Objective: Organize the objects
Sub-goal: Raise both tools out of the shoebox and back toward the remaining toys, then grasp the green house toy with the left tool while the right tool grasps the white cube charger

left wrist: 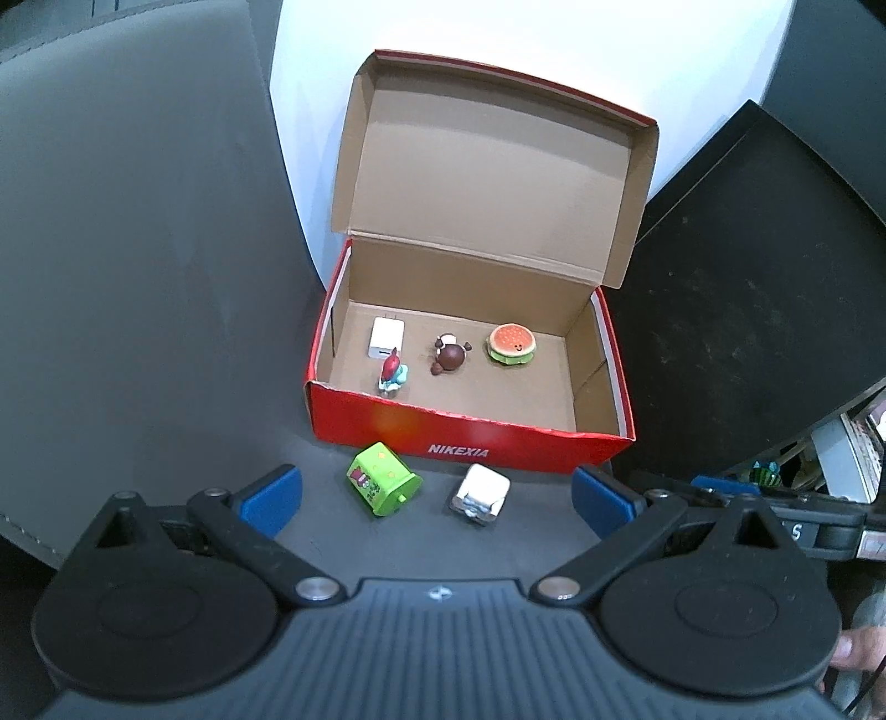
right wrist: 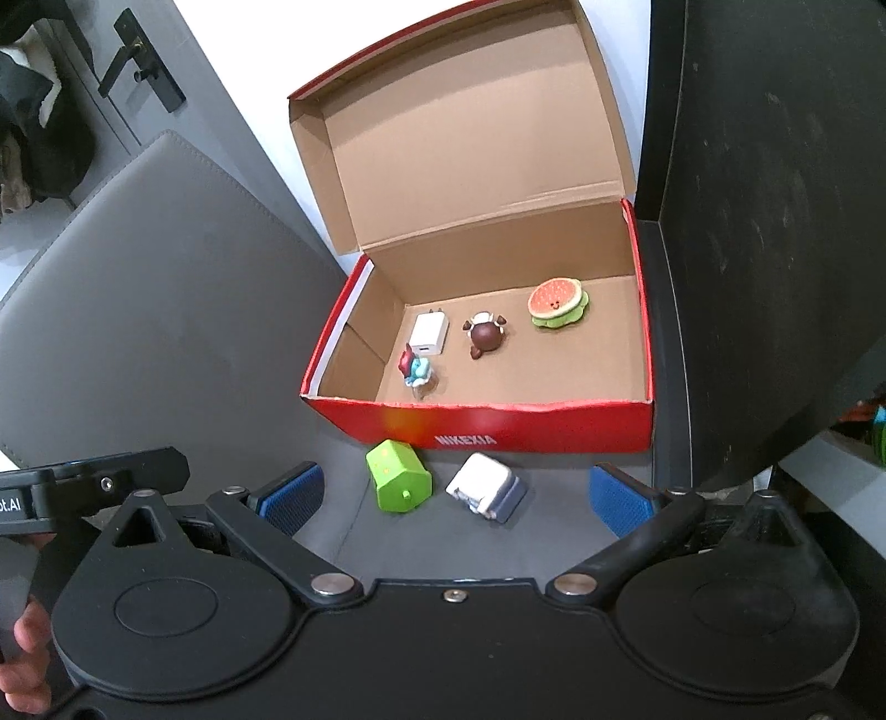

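An open red shoebox (left wrist: 470,437) (right wrist: 554,429) stands on a grey surface, lid tipped back. Inside lie a white charger (left wrist: 386,337) (right wrist: 429,333), a brown figurine (left wrist: 449,354) (right wrist: 484,332), a burger toy (left wrist: 511,343) (right wrist: 556,303) and a small red-and-blue figure (left wrist: 392,374) (right wrist: 415,370). In front of the box lie a green toy block (left wrist: 383,479) (right wrist: 401,476) and a white plug adapter (left wrist: 479,494) (right wrist: 487,487). My left gripper (left wrist: 437,501) is open just short of both. My right gripper (right wrist: 457,495) is open too, with both items between its blue pads.
A grey padded chair back (right wrist: 138,310) rises at the left. A black panel (left wrist: 764,288) (right wrist: 775,221) stands right of the box, a white wall (left wrist: 498,33) behind it. A door with a black handle (right wrist: 133,61) is far left. A hand (right wrist: 22,659) holds the left gripper's handle.
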The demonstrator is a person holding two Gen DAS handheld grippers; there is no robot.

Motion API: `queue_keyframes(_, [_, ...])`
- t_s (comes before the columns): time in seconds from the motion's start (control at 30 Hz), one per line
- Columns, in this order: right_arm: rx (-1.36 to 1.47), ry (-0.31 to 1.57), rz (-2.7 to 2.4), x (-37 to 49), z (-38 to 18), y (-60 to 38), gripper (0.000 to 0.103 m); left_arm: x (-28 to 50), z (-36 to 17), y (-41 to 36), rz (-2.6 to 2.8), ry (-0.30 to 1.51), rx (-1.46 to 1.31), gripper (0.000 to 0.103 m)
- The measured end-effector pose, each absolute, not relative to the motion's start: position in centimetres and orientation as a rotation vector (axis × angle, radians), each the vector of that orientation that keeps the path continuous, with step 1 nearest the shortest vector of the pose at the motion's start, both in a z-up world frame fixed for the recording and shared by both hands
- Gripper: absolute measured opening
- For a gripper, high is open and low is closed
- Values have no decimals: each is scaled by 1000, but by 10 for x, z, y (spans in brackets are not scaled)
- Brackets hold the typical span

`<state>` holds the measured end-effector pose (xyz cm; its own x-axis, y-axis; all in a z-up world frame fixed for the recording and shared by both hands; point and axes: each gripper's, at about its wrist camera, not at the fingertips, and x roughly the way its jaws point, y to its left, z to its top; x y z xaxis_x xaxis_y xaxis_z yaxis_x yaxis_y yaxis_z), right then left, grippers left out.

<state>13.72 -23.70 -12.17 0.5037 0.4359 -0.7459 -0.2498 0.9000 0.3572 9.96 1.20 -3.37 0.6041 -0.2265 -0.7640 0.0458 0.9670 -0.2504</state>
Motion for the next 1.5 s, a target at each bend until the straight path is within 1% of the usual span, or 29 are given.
queue_keyframes(0.17, [204,998,399,134,-134,-235,103,98,-40,17,-150,919,-237,103])
queue_keyframes(0.43, [212,999,368,131,-140,-232,103,99,-47,22,-151,922,-254,103])
queue_keyframes(0.67, [272,1025,363,134,-147,-227,103,106,-56,27,-128,938,-283,103])
queue_keyframes(1.07, [319,1007,332,140,-156,-214,103,124,-68,36,-50,932,-365,103])
queue_keyframes(1.17, [341,1007,336,143,-160,-213,101,130,-73,37,-45,942,-397,102])
queue_keyframes(1.33, [369,998,298,147,-171,-214,94,138,-86,36,-35,966,-446,102])
queue_keyframes(1.5, [410,1006,259,150,-185,-213,92,145,-99,35,-31,980,-493,102])
